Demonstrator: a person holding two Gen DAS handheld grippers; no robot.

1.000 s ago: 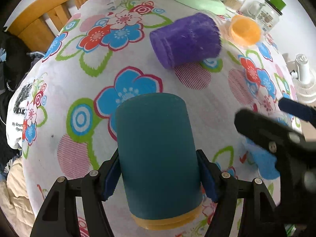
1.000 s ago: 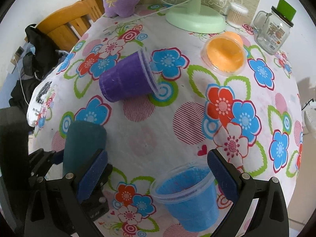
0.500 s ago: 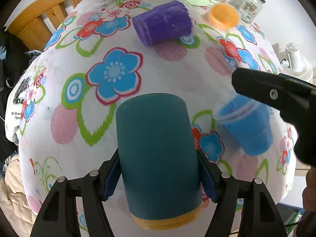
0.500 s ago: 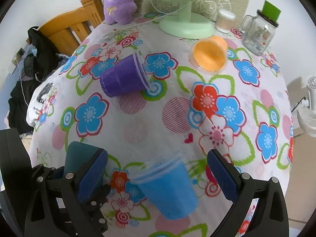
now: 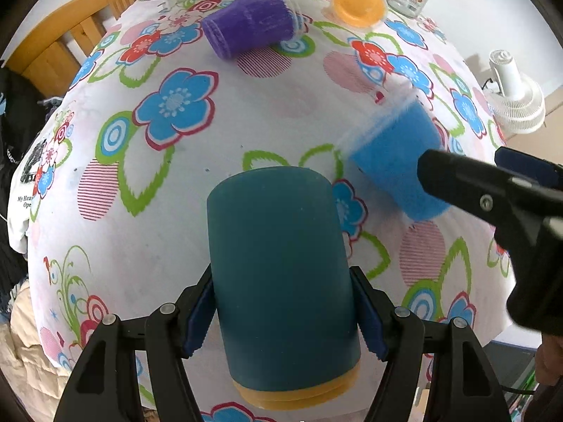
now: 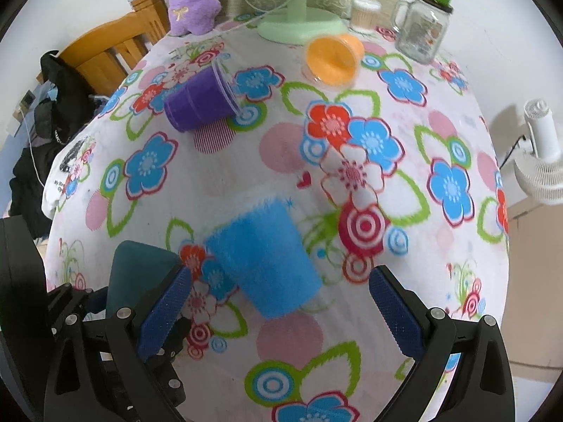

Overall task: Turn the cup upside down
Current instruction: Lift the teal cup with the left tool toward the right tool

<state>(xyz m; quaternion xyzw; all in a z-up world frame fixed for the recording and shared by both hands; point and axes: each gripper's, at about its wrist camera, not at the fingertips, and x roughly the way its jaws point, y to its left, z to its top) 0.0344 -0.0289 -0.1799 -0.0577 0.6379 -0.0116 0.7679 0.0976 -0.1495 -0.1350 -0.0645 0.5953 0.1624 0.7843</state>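
Over on the left, the left gripper (image 5: pixel 283 320) has its blue pads clamped on both sides of the teal cup (image 5: pixel 281 274), held above the flowered tablecloth (image 5: pixel 176 183); the closed end points away from the camera and a yellow band rings the near end, so it looks turned partway, though whether it counts as flipped I cannot tell; setting it mouth-down on the cloth seems to be what is left for that one; moving right, the blue cup (image 6: pixel 264 256) lies tipped and blurred on the cloth, rim pointing away, between the wide-open jaws of the right gripper (image 6: pixel 281 313), which touch nothing; by my reading this cup is not upside down yet, and grabbing and turning it is all to do; further back, a purple cup (image 6: pixel 200 105) lies on its side and an orange cup (image 6: pixel 334 58) is tipped over near the fan base (image 6: pixel 299 28) and the glass jar (image 6: pixel 422 35); hard to make out: the blue cup's rim is smeared, the teal cup's mouth is cut off at the frame bottom in the left view, and the right gripper partly hides it in the right view.
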